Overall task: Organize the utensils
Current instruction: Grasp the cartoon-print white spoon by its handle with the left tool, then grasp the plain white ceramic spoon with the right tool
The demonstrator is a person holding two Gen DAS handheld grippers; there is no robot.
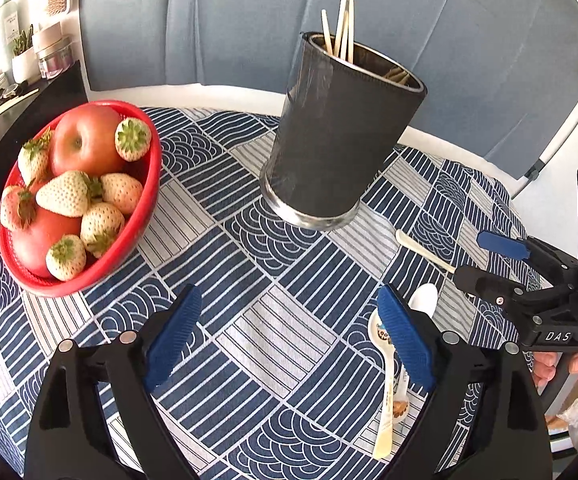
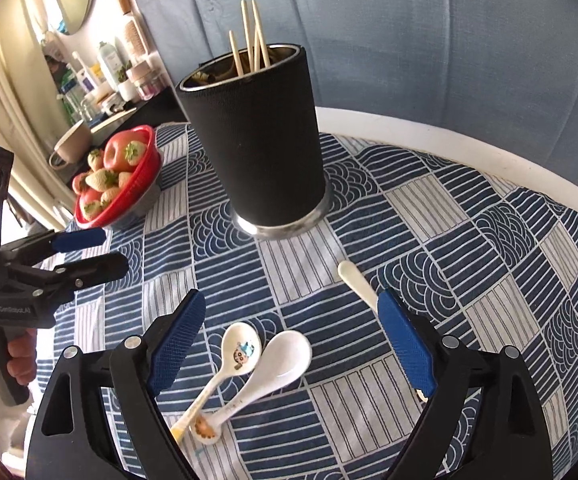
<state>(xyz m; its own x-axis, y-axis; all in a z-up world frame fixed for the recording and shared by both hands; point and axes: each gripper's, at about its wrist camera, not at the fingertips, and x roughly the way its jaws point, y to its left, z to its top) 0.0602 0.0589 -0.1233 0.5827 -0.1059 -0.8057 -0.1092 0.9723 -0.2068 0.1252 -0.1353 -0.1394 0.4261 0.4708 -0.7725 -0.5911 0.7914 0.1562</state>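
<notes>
A black utensil holder [image 1: 341, 128] with several chopsticks [image 1: 343, 28] in it stands mid-table; it also shows in the right wrist view [image 2: 261, 140]. Two white ceramic spoons lie crossed on the cloth: a cartoon-printed spoon [image 2: 237, 356] and a plain spoon [image 2: 281, 364]. A third white spoon [image 2: 355, 280] lies to the right, its bowl hidden behind my right finger. My right gripper [image 2: 291, 336] is open, hovering over the two spoons. My left gripper [image 1: 289, 328] is open and empty above bare cloth, the printed spoon [image 1: 385, 380] beside its right finger.
A red bowl [image 1: 145, 208] of apples and strawberries sits at the table's left. A blue sofa [image 1: 249, 20] runs behind the table. A dark shelf [image 1: 21, 92] with bottles and jars stands far left. The round table has a blue patterned cloth [image 1: 273, 264].
</notes>
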